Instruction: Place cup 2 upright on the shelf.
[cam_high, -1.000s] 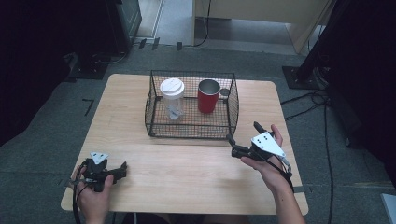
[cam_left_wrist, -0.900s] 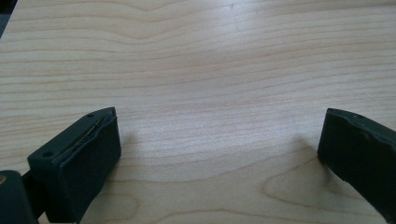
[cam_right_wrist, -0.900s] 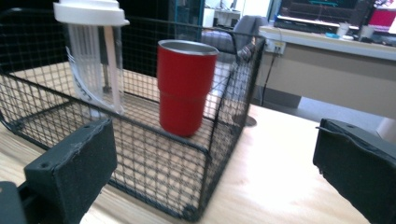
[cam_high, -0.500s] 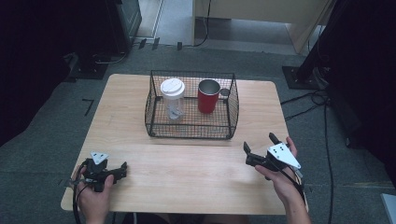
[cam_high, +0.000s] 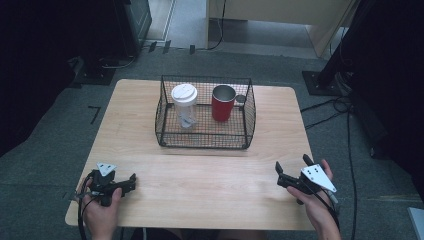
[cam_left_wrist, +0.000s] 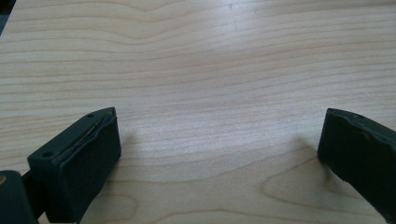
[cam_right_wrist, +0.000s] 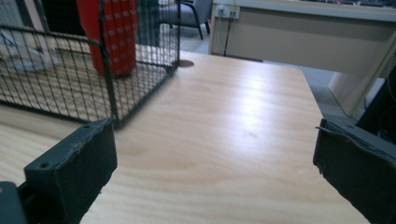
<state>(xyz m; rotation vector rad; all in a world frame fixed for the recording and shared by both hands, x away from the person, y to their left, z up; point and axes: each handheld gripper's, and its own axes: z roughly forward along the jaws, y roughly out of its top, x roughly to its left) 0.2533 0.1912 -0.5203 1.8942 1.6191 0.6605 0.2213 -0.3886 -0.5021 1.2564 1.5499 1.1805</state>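
Observation:
A black wire basket (cam_high: 205, 139) stands at the middle of the wooden table (cam_high: 200, 175), toward its far side. Inside it are a clear cup with a white lid (cam_high: 184, 102) on the left and a red mug (cam_high: 223, 102) on the right. My left gripper (cam_high: 131, 182) rests open near the front left corner, and its own view has bare wood between the jaws (cam_left_wrist: 219, 116). Open and empty as well, my right gripper (cam_high: 291, 161) sits near the front right edge. Its view (cam_right_wrist: 212, 128) faces the basket's corner (cam_right_wrist: 112, 93) and the red mug (cam_right_wrist: 109, 32).
A small round hole (cam_right_wrist: 186, 63) is set in the tabletop just behind the basket's right side. Bare wood runs between the two grippers and the basket. Cables and dark equipment stands lie on the floor around the table, with a beige desk (cam_right_wrist: 299, 32) beyond.
My right gripper has drawn back from beside the basket's front right corner toward the table's near right edge. The left gripper has stayed where it was.

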